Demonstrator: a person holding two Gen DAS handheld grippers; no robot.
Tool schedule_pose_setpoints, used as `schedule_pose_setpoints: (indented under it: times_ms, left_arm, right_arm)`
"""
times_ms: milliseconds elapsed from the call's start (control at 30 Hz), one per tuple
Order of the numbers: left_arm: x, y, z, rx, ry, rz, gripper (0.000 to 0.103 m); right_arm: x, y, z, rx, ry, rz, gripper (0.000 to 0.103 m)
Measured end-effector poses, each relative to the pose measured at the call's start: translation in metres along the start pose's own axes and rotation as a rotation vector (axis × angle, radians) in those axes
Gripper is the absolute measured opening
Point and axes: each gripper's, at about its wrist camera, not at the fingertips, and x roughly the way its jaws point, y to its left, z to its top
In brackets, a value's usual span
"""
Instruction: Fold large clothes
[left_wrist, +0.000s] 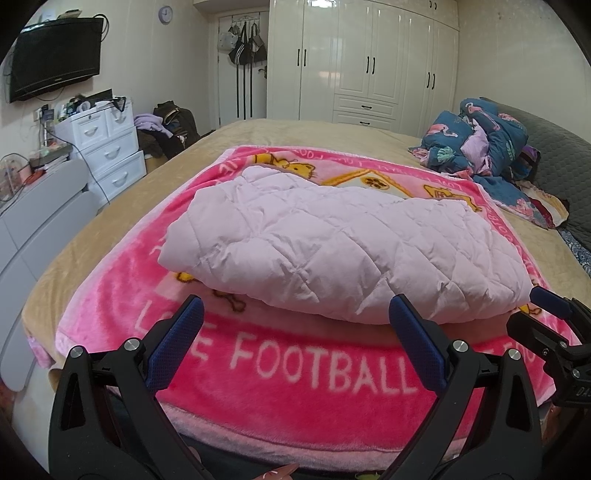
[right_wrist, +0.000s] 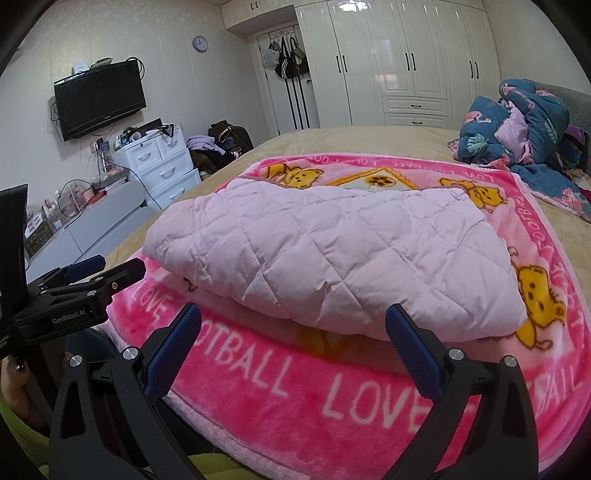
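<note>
A pale pink quilted garment (left_wrist: 332, 251) (right_wrist: 325, 258) lies folded into a thick rectangle on a bright pink "LOVE FOOTBALL" blanket (left_wrist: 295, 362) (right_wrist: 369, 402) spread over the bed. My left gripper (left_wrist: 295, 317) hovers open just short of the garment's near edge, nothing between its blue pads. My right gripper (right_wrist: 293, 325) is open too, at the same near edge, empty. In the left wrist view the right gripper (left_wrist: 546, 325) shows at the right side. The right wrist view catches the left gripper (right_wrist: 96, 273) at the left.
The tan bed (left_wrist: 295, 129) stretches back to white wardrobes (left_wrist: 369, 59). A crumpled blue flamingo-print quilt (left_wrist: 491, 147) (right_wrist: 532, 140) lies at the back right. White drawers (left_wrist: 107, 147), a wall TV (left_wrist: 55, 55) and a low grey cabinet (left_wrist: 33, 229) stand on the left.
</note>
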Motion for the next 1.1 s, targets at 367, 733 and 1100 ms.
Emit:
schedule_pose_setpoints:
  times_ms: [367, 733, 1100]
  left_arm:
    - [-0.001, 0.003, 0.0, 0.001, 0.003, 0.006, 0.094]
    - [-0.001, 0.02, -0.001, 0.014, 0.012, 0.021, 0.094]
    - [0.013, 0.028, -0.004, 0.031, 0.039, 0.046, 0.094]
  right_arm:
    - [0.0, 0.0, 0.0, 0.0, 0.001, 0.001, 0.099]
    - [0.0, 0.0, 0.0, 0.001, 0.002, -0.002, 0.099]
    - [0.003, -0.009, -0.007, 0.04, 0.017, -0.046, 0.099]
